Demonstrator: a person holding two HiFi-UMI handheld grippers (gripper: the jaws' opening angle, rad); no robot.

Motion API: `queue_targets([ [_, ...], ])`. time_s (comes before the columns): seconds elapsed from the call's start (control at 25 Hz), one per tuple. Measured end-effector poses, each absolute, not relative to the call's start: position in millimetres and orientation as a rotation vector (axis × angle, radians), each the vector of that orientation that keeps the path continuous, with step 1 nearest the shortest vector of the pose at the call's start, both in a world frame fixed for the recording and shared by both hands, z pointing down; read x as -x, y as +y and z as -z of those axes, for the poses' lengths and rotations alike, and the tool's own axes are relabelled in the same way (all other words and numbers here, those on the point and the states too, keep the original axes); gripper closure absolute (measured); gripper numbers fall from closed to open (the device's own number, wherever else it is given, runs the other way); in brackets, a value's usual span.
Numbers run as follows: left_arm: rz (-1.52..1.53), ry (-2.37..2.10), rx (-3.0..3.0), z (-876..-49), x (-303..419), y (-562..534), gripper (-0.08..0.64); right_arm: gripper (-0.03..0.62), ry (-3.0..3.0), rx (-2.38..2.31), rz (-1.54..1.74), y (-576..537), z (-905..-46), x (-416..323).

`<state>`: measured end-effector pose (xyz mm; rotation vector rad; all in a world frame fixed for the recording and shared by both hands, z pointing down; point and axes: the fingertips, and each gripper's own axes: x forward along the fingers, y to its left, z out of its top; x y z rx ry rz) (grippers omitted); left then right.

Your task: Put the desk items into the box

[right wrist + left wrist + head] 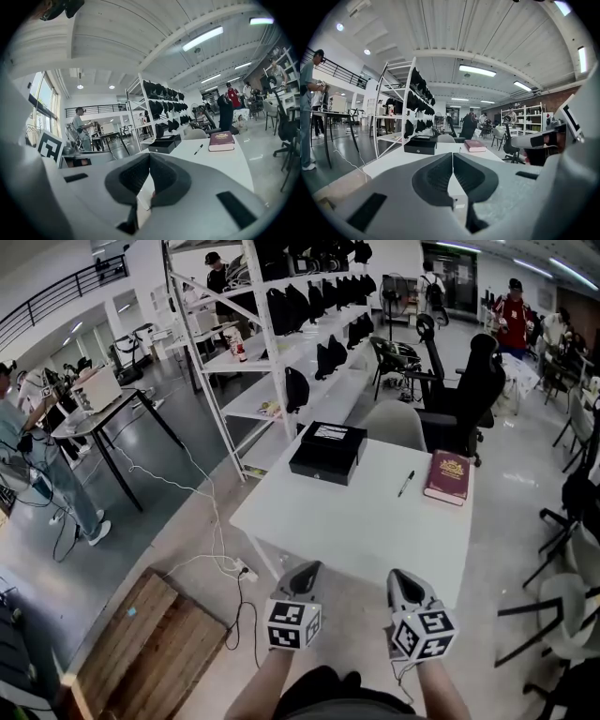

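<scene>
A white desk (356,521) carries a black box (328,451) with its lid shut at the far left, a black pen (406,484) and a maroon book (448,476) at the far right. My left gripper (307,575) and right gripper (403,583) hover side by side over the desk's near edge, both shut and empty. In the left gripper view the left gripper (452,154) faces the box (420,144) and book (475,146). Beyond the right gripper (149,155) in its own view lie the box (164,144), pen (198,149) and book (221,141).
A white chair (394,423) and a black office chair (464,395) stand behind the desk. A white shelf rack (281,334) with dark bags rises at the left. A power strip and cable (239,568) lie on the floor beside a wooden pallet (150,643). People stand further off.
</scene>
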<state>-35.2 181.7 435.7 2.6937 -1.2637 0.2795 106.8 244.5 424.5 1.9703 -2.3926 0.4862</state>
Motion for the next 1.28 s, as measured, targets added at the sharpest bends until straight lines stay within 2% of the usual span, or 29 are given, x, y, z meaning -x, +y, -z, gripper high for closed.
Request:
queue_targets([
  [0.28, -0.278, -1.264, -2.677, -437, 28, 182, 0.551, 0.589, -2.391, -1.978, -0.505, 243, -424, -115],
  [0.4, -0.281, -1.263, -2.67, -439, 25, 178, 0.551, 0.547, -2.397, -1.974, -0.53, 238, -425, -119],
  [0.68, -0.291, -1.237, -2.671, -446, 21, 155, 0.551, 0.526, -2.382, -1.983, -0.583, 215, -430, -124],
  [1.28, -0.317, -1.117, -2.693, -465, 13, 8, 0.551, 0.511, -2.258, -2.09, -0.641, 80, -450, -130],
])
